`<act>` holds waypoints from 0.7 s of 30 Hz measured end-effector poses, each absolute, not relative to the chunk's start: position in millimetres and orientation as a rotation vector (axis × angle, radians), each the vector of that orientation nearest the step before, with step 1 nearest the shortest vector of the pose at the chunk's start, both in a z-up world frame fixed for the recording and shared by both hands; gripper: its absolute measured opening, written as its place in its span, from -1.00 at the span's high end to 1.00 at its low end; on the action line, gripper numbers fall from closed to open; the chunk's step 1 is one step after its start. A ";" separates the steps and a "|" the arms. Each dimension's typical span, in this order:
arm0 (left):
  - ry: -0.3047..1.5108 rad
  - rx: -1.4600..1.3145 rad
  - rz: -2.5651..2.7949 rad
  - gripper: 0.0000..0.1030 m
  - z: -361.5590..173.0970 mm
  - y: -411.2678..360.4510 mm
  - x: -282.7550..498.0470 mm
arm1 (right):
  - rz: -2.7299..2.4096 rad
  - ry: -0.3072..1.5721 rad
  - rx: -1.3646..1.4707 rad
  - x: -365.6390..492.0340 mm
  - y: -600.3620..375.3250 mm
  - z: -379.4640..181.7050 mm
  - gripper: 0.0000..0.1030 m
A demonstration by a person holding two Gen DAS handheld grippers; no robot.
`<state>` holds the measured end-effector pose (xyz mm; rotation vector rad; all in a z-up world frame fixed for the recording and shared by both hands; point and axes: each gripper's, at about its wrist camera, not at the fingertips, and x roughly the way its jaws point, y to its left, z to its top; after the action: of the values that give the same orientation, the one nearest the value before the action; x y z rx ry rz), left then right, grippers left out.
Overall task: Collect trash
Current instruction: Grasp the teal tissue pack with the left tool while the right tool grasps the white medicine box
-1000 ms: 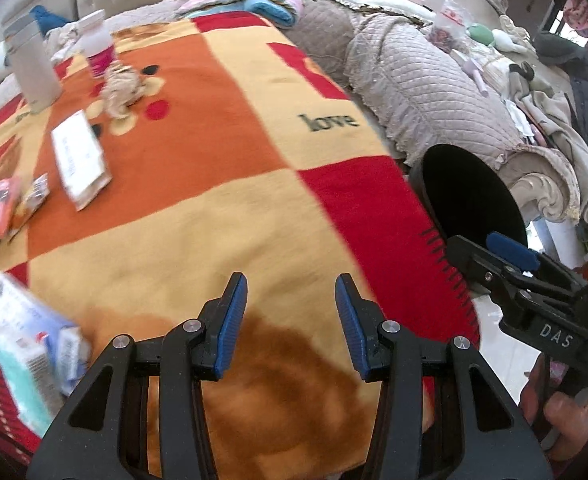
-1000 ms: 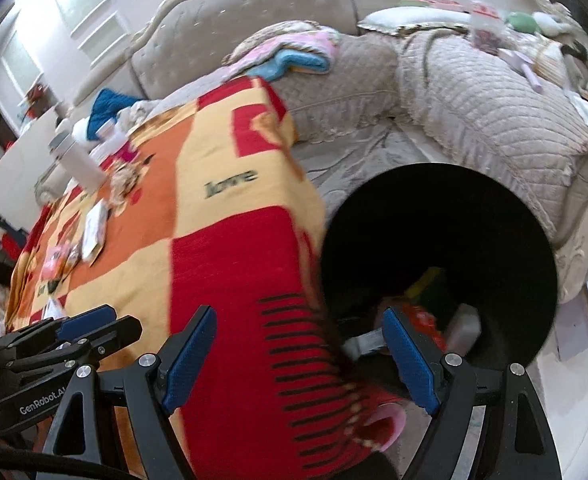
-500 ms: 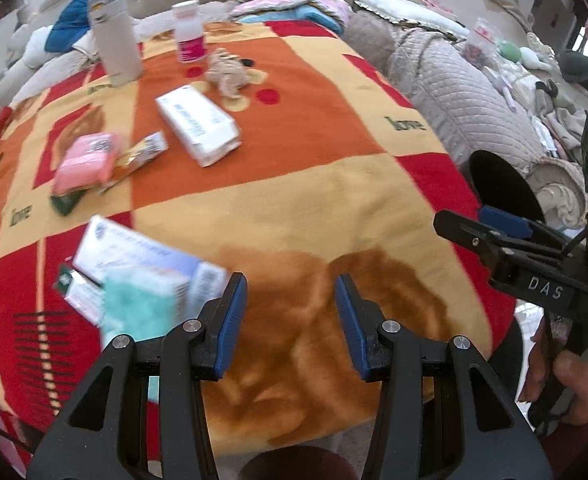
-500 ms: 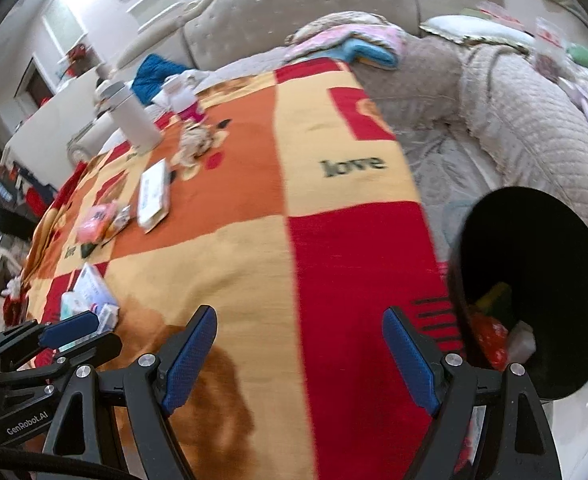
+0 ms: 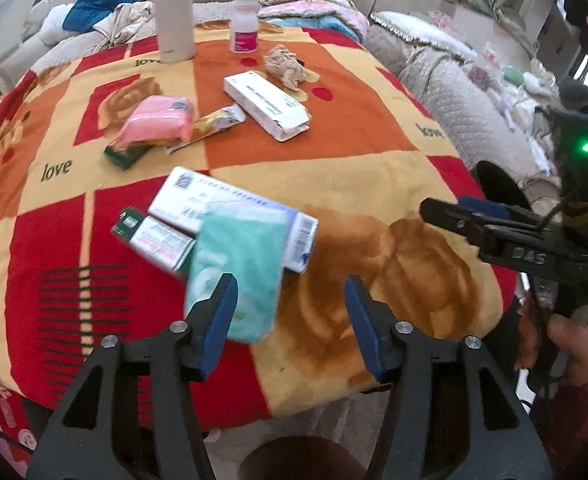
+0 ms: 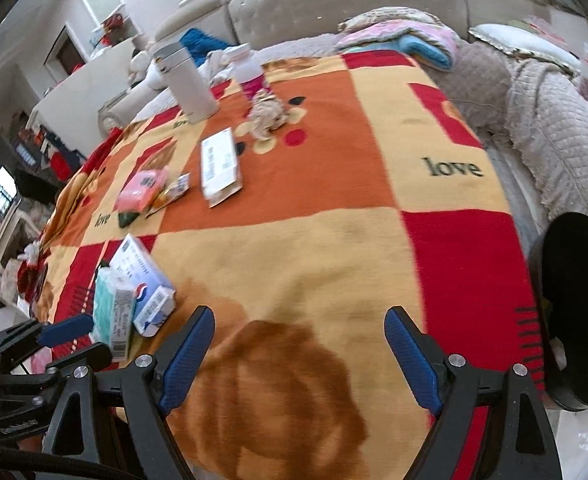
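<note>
The left tongs [image 5: 292,320] are seen partly spread and opening, nothing pinched; the pale teal soft tissue packet [image 5: 240,268] lies just ahead of the left pad. The right tongs [image 6: 299,354] are spread wide and opening, empty above the red, orange and yellow blanket-covered surface [image 6: 333,248]. Beneath the packet rests a white and blue cardboard box [image 5: 230,210]. Farther off are found a pink wrapped packet [image 5: 156,122], a long white carton [image 5: 266,104] and a crumpled beige tissue [image 5: 286,62]. A black round bin [image 6: 573,312] stands beside the right edge.
</note>
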<state>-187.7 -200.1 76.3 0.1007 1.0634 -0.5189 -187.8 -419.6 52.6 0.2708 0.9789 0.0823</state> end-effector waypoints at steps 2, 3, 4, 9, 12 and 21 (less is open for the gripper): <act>1.060 0.080 -0.540 -0.12 80.5 -188.4 -189.7 | 0.093 0.986 0.264 -185.9 -413.6 50.5 -0.66; 1.056 0.076 -0.547 -0.15 82.0 -183.6 -190.5 | 0.097 0.990 0.264 -184.9 -411.2 49.6 -0.66; 1.052 0.076 -0.548 -0.20 83.1 -180.7 -190.5 | 0.103 0.994 0.264 -183.8 -408.3 48.7 -0.66; 1.051 0.103 -0.477 -0.23 71.1 -170.2 -179.7 | 0.124 1.000 0.249 -180.9 -396.0 48.1 -0.66; 1.068 0.089 -0.463 -0.23 59.5 -171.8 -172.7 | 0.130 1.005 0.242 -179.7 -391.0 48.5 -0.66; 1.079 0.117 -0.461 0.05 36.1 -189.5 -161.8 | 0.133 1.014 0.233 -177.6 -386.4 48.7 -0.67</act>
<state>-161.8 -189.5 36.1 0.1171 1.0786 -0.4607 -177.6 -386.4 48.7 0.2332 1.0136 0.1332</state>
